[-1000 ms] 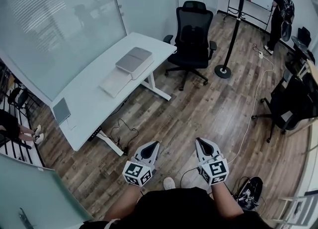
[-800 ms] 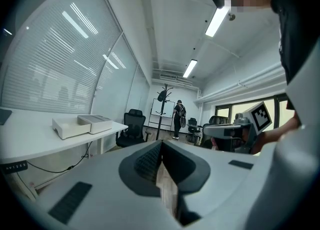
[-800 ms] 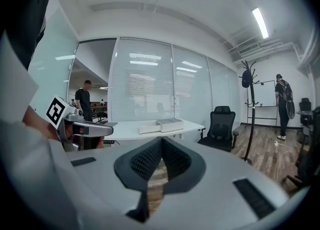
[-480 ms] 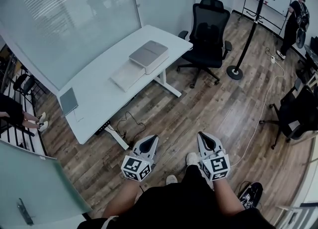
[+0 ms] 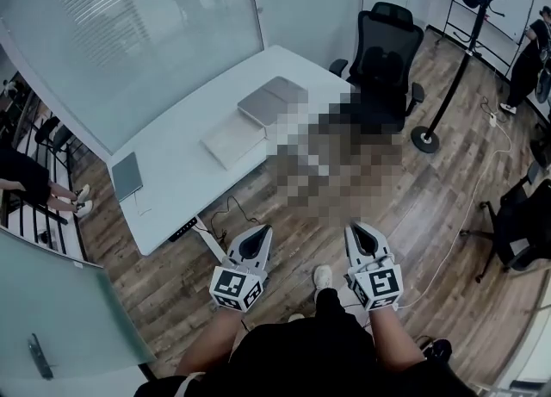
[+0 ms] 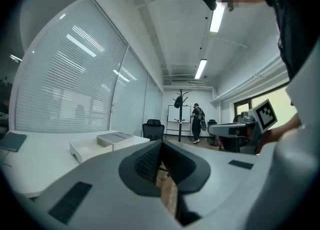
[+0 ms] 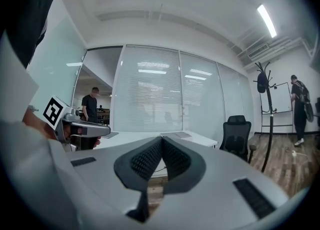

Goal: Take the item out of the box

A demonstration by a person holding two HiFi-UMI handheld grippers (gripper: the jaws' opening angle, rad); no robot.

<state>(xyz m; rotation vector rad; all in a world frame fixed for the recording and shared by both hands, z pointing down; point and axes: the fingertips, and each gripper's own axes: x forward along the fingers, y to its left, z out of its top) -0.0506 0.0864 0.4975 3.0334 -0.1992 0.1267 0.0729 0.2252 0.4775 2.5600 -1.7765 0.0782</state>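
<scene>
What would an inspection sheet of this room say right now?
Surface: white desk, mostly bare.
Job's things: box on the desk, with a flat white piece beside it.
Clutter: grey pad at the desk's end.
Grippers: left tongs and right tongs shut, empty, over the floor, away from the desk.
Cables: black cable on the floor under the desk.
Surroundings: chair, coat stand, glass wall, person far off.

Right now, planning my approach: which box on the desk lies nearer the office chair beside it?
The taller grey box, not the flat white box.
</scene>
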